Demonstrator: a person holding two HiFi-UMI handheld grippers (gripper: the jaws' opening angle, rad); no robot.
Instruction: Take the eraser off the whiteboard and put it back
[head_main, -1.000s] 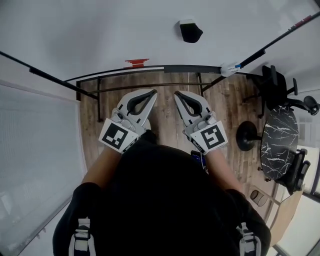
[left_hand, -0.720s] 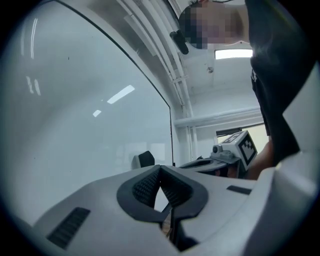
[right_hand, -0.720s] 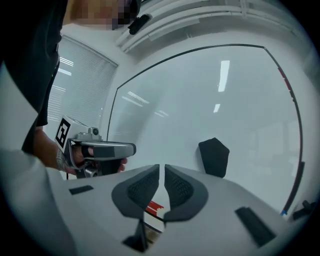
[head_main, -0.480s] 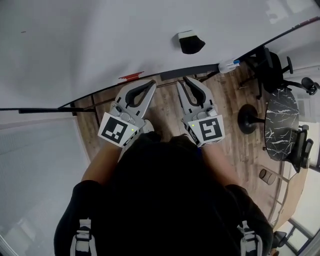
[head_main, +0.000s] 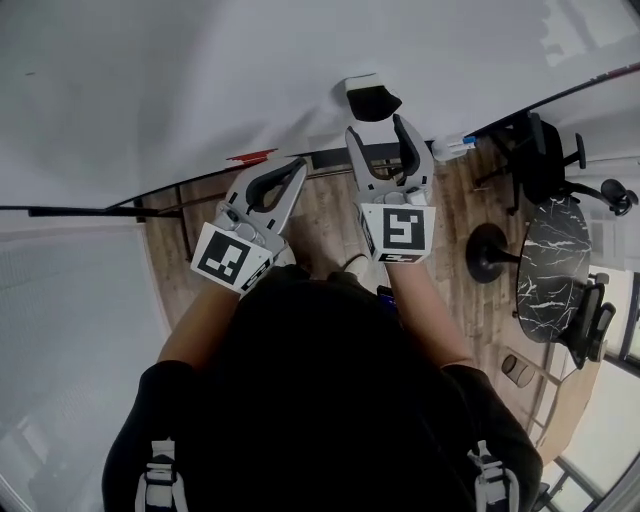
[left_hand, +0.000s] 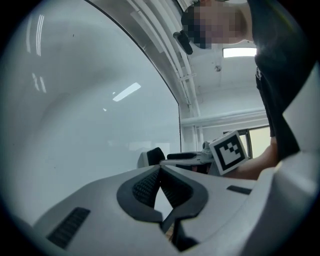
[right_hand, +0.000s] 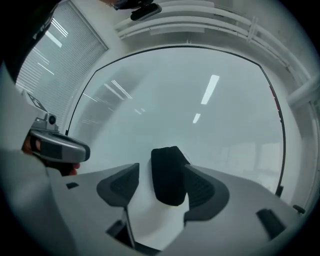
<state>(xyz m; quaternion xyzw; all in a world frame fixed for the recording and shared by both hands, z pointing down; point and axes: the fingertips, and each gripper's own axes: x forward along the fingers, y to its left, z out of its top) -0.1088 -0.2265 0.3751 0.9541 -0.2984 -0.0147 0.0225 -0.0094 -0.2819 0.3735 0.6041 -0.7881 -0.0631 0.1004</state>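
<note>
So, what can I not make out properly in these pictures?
- Eraser, right gripper view: it shows between the jaws of the right gripper, which have just been opening; whether they touch it is unclear.
- Red item at the whiteboard edge, head view: too small to identify.
- Floor under the person, head view: hidden by the person's body.

Looking down your right gripper (right_hand: 160, 175), the eraser's (right_hand: 169, 182) 3 o'clock edge tucks behind one pad (right_hand: 201, 187), so you can't tell if they touch. In the head view your torso (head_main: 320, 400) hides the floor (head_main: 330, 205) at 6 o'clock, and the whiteboard (head_main: 150, 90) runs off past 12.
</note>
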